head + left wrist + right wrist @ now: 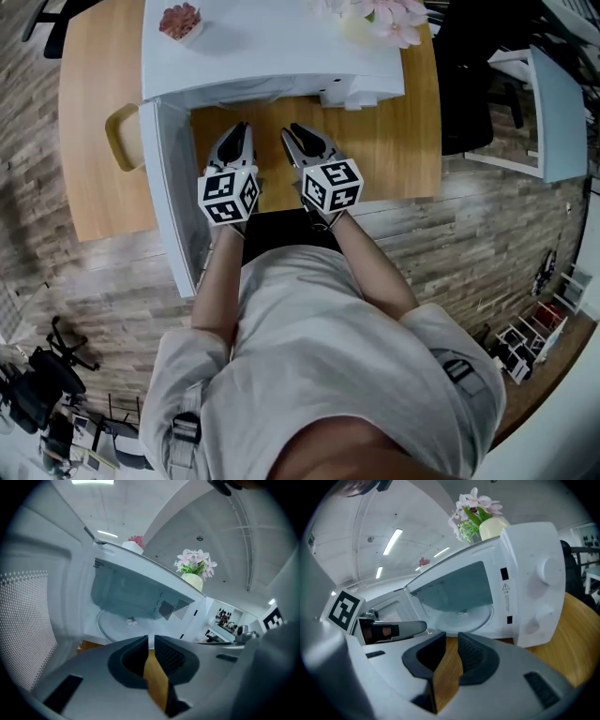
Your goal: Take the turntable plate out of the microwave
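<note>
**Both grippers held empty before the open microwave**

The turntable plate (461, 618) is seen lying flat on the floor of the microwave (272, 47) cavity, touched by neither gripper. The microwave is set on a wooden table (94, 112), and its door (173, 197) is swung out wide on the left side of the head view.

The left gripper (236, 131) and the right gripper (302, 136) are held side by side over the bare wood just in front of the cavity, close together but apart, both pointed toward the opening and tipped somewhat downward. In the left gripper view the jaws are shown parted by only a narrow slit, with nothing between them but table wood beyond. In the right gripper view the jaws are shown a little wider apart, likewise empty, and the plate is framed straight ahead above them.

On top of the microwave a small pot of pink blooms (180, 21) is placed near one end and a pale vase of pink flowers (394, 17) near the other.
</note>
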Action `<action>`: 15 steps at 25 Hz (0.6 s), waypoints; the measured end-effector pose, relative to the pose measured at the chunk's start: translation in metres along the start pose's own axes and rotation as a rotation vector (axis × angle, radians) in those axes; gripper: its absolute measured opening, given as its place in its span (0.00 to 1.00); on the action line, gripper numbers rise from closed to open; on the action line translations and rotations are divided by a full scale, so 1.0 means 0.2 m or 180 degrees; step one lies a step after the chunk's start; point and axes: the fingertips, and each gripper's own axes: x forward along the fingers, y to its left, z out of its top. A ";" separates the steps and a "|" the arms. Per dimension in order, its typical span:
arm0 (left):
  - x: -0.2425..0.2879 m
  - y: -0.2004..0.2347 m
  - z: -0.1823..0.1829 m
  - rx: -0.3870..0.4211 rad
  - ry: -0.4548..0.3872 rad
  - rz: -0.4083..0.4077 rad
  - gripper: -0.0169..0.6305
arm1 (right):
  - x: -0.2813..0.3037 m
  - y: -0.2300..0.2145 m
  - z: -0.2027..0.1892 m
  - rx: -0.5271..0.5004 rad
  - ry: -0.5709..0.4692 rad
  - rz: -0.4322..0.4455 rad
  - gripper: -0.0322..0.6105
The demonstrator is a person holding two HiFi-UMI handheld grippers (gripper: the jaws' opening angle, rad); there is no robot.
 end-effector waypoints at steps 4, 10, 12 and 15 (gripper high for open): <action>0.08 0.09 -0.03 -0.0255 0.0048 0.0156 0.11 | 0.13 -0.05 -0.03 0.0316 0.0113 0.0088 0.19; 0.15 0.21 -0.10 -0.0765 0.0086 0.0335 0.12 | 0.26 -0.10 -0.10 0.0843 0.0225 0.0165 0.20; 0.17 0.24 -0.11 -0.0906 0.0082 0.0384 0.13 | 0.31 -0.12 -0.11 0.1004 0.0236 0.0195 0.21; 0.18 0.28 -0.12 -0.1168 0.0045 0.0424 0.15 | 0.36 -0.14 -0.11 0.1246 0.0246 0.0233 0.23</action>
